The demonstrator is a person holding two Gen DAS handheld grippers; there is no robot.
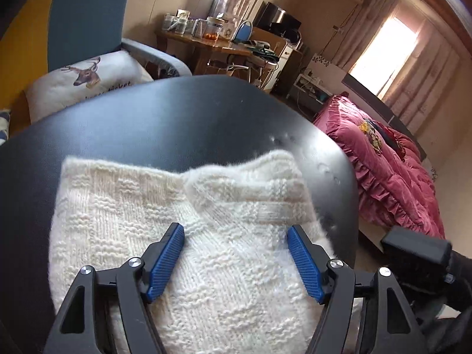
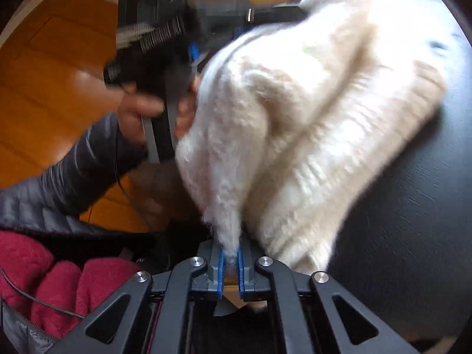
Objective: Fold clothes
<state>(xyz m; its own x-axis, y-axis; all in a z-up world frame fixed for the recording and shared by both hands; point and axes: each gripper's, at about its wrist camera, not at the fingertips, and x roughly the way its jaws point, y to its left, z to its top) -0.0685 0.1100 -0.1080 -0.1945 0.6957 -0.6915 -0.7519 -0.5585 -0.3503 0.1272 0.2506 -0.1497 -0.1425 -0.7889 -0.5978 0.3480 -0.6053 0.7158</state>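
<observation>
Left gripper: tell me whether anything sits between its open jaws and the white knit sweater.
Nothing visible does. The left gripper hangs open directly over the white knit sweater on the black table, with only knit between its blue pads.

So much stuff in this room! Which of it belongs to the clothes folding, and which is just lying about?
Part of the job:
- white sweater
- black table it lies on
- left gripper, open over the sweater
- right gripper, shut on a sweater edge

Just lying about:
- deer cushion
- pink bedspread
- cluttered wooden desk
- red garment
</observation>
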